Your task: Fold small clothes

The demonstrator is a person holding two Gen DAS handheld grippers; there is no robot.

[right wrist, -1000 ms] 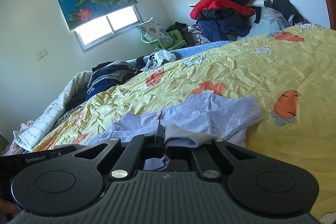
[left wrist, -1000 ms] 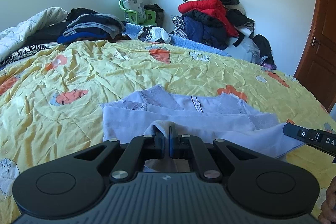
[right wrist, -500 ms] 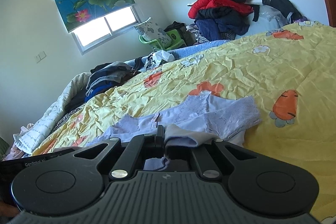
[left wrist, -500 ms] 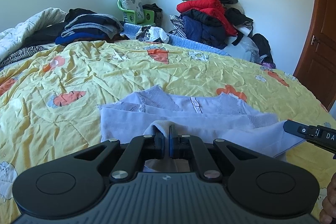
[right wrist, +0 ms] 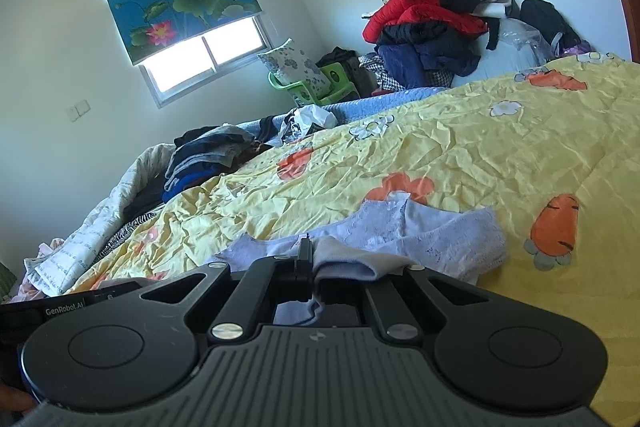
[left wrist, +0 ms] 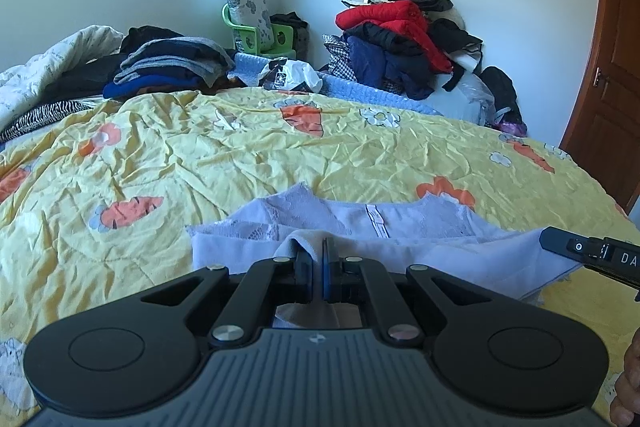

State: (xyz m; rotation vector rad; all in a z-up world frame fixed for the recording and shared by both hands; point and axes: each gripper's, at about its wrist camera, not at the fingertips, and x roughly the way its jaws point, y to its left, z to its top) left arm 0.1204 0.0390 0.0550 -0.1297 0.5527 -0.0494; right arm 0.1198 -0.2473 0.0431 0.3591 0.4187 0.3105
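A small lavender top with lace sleeves lies on the yellow carrot-print bedspread, its near hem lifted and folded toward the collar. My left gripper is shut on the hem's left part, cloth bunched between the pads. In the right wrist view the lavender top lies just ahead, and my right gripper is shut on the hem's right part, with a fold draped over its right finger. The right gripper's body shows at the right edge of the left wrist view.
A stack of folded dark clothes sits at the bed's far left beside a white quilt. A heap of red and dark jackets is piled at the far wall. A green chair stands under the window. A brown door is on the right.
Both views have drifted slightly: the garment and bed sit a little lower in frame than before. The grips on the hem have not changed.
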